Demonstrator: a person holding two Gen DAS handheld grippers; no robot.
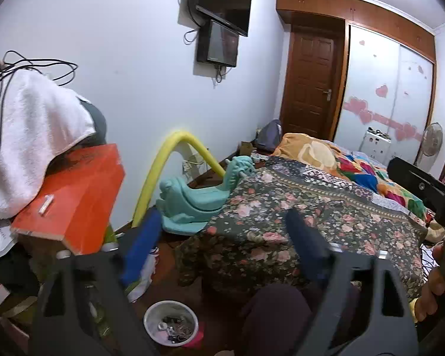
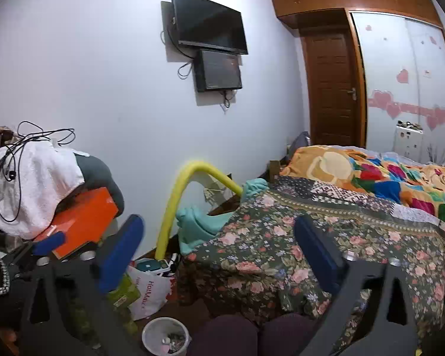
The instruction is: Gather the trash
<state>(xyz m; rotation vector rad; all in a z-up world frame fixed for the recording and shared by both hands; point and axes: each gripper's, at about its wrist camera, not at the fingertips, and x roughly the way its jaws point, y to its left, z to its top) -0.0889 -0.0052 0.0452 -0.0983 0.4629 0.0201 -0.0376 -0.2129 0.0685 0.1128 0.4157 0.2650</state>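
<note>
Your left gripper [image 1: 222,231] and right gripper [image 2: 219,243] both hang with fingers spread wide, nothing between them. Nearest, on the floor below them, sits a small white bin [image 1: 171,323] holding scraps of trash [image 1: 175,327]; it also shows at the right view's bottom edge [image 2: 166,339]. Just beyond it on the left leans a white shopping bag [image 2: 151,293]. On the right, the floral bedspread [image 1: 296,225] drapes the bed. Farther left, an orange box [image 1: 74,195] lies under a white towel [image 1: 29,136].
</note>
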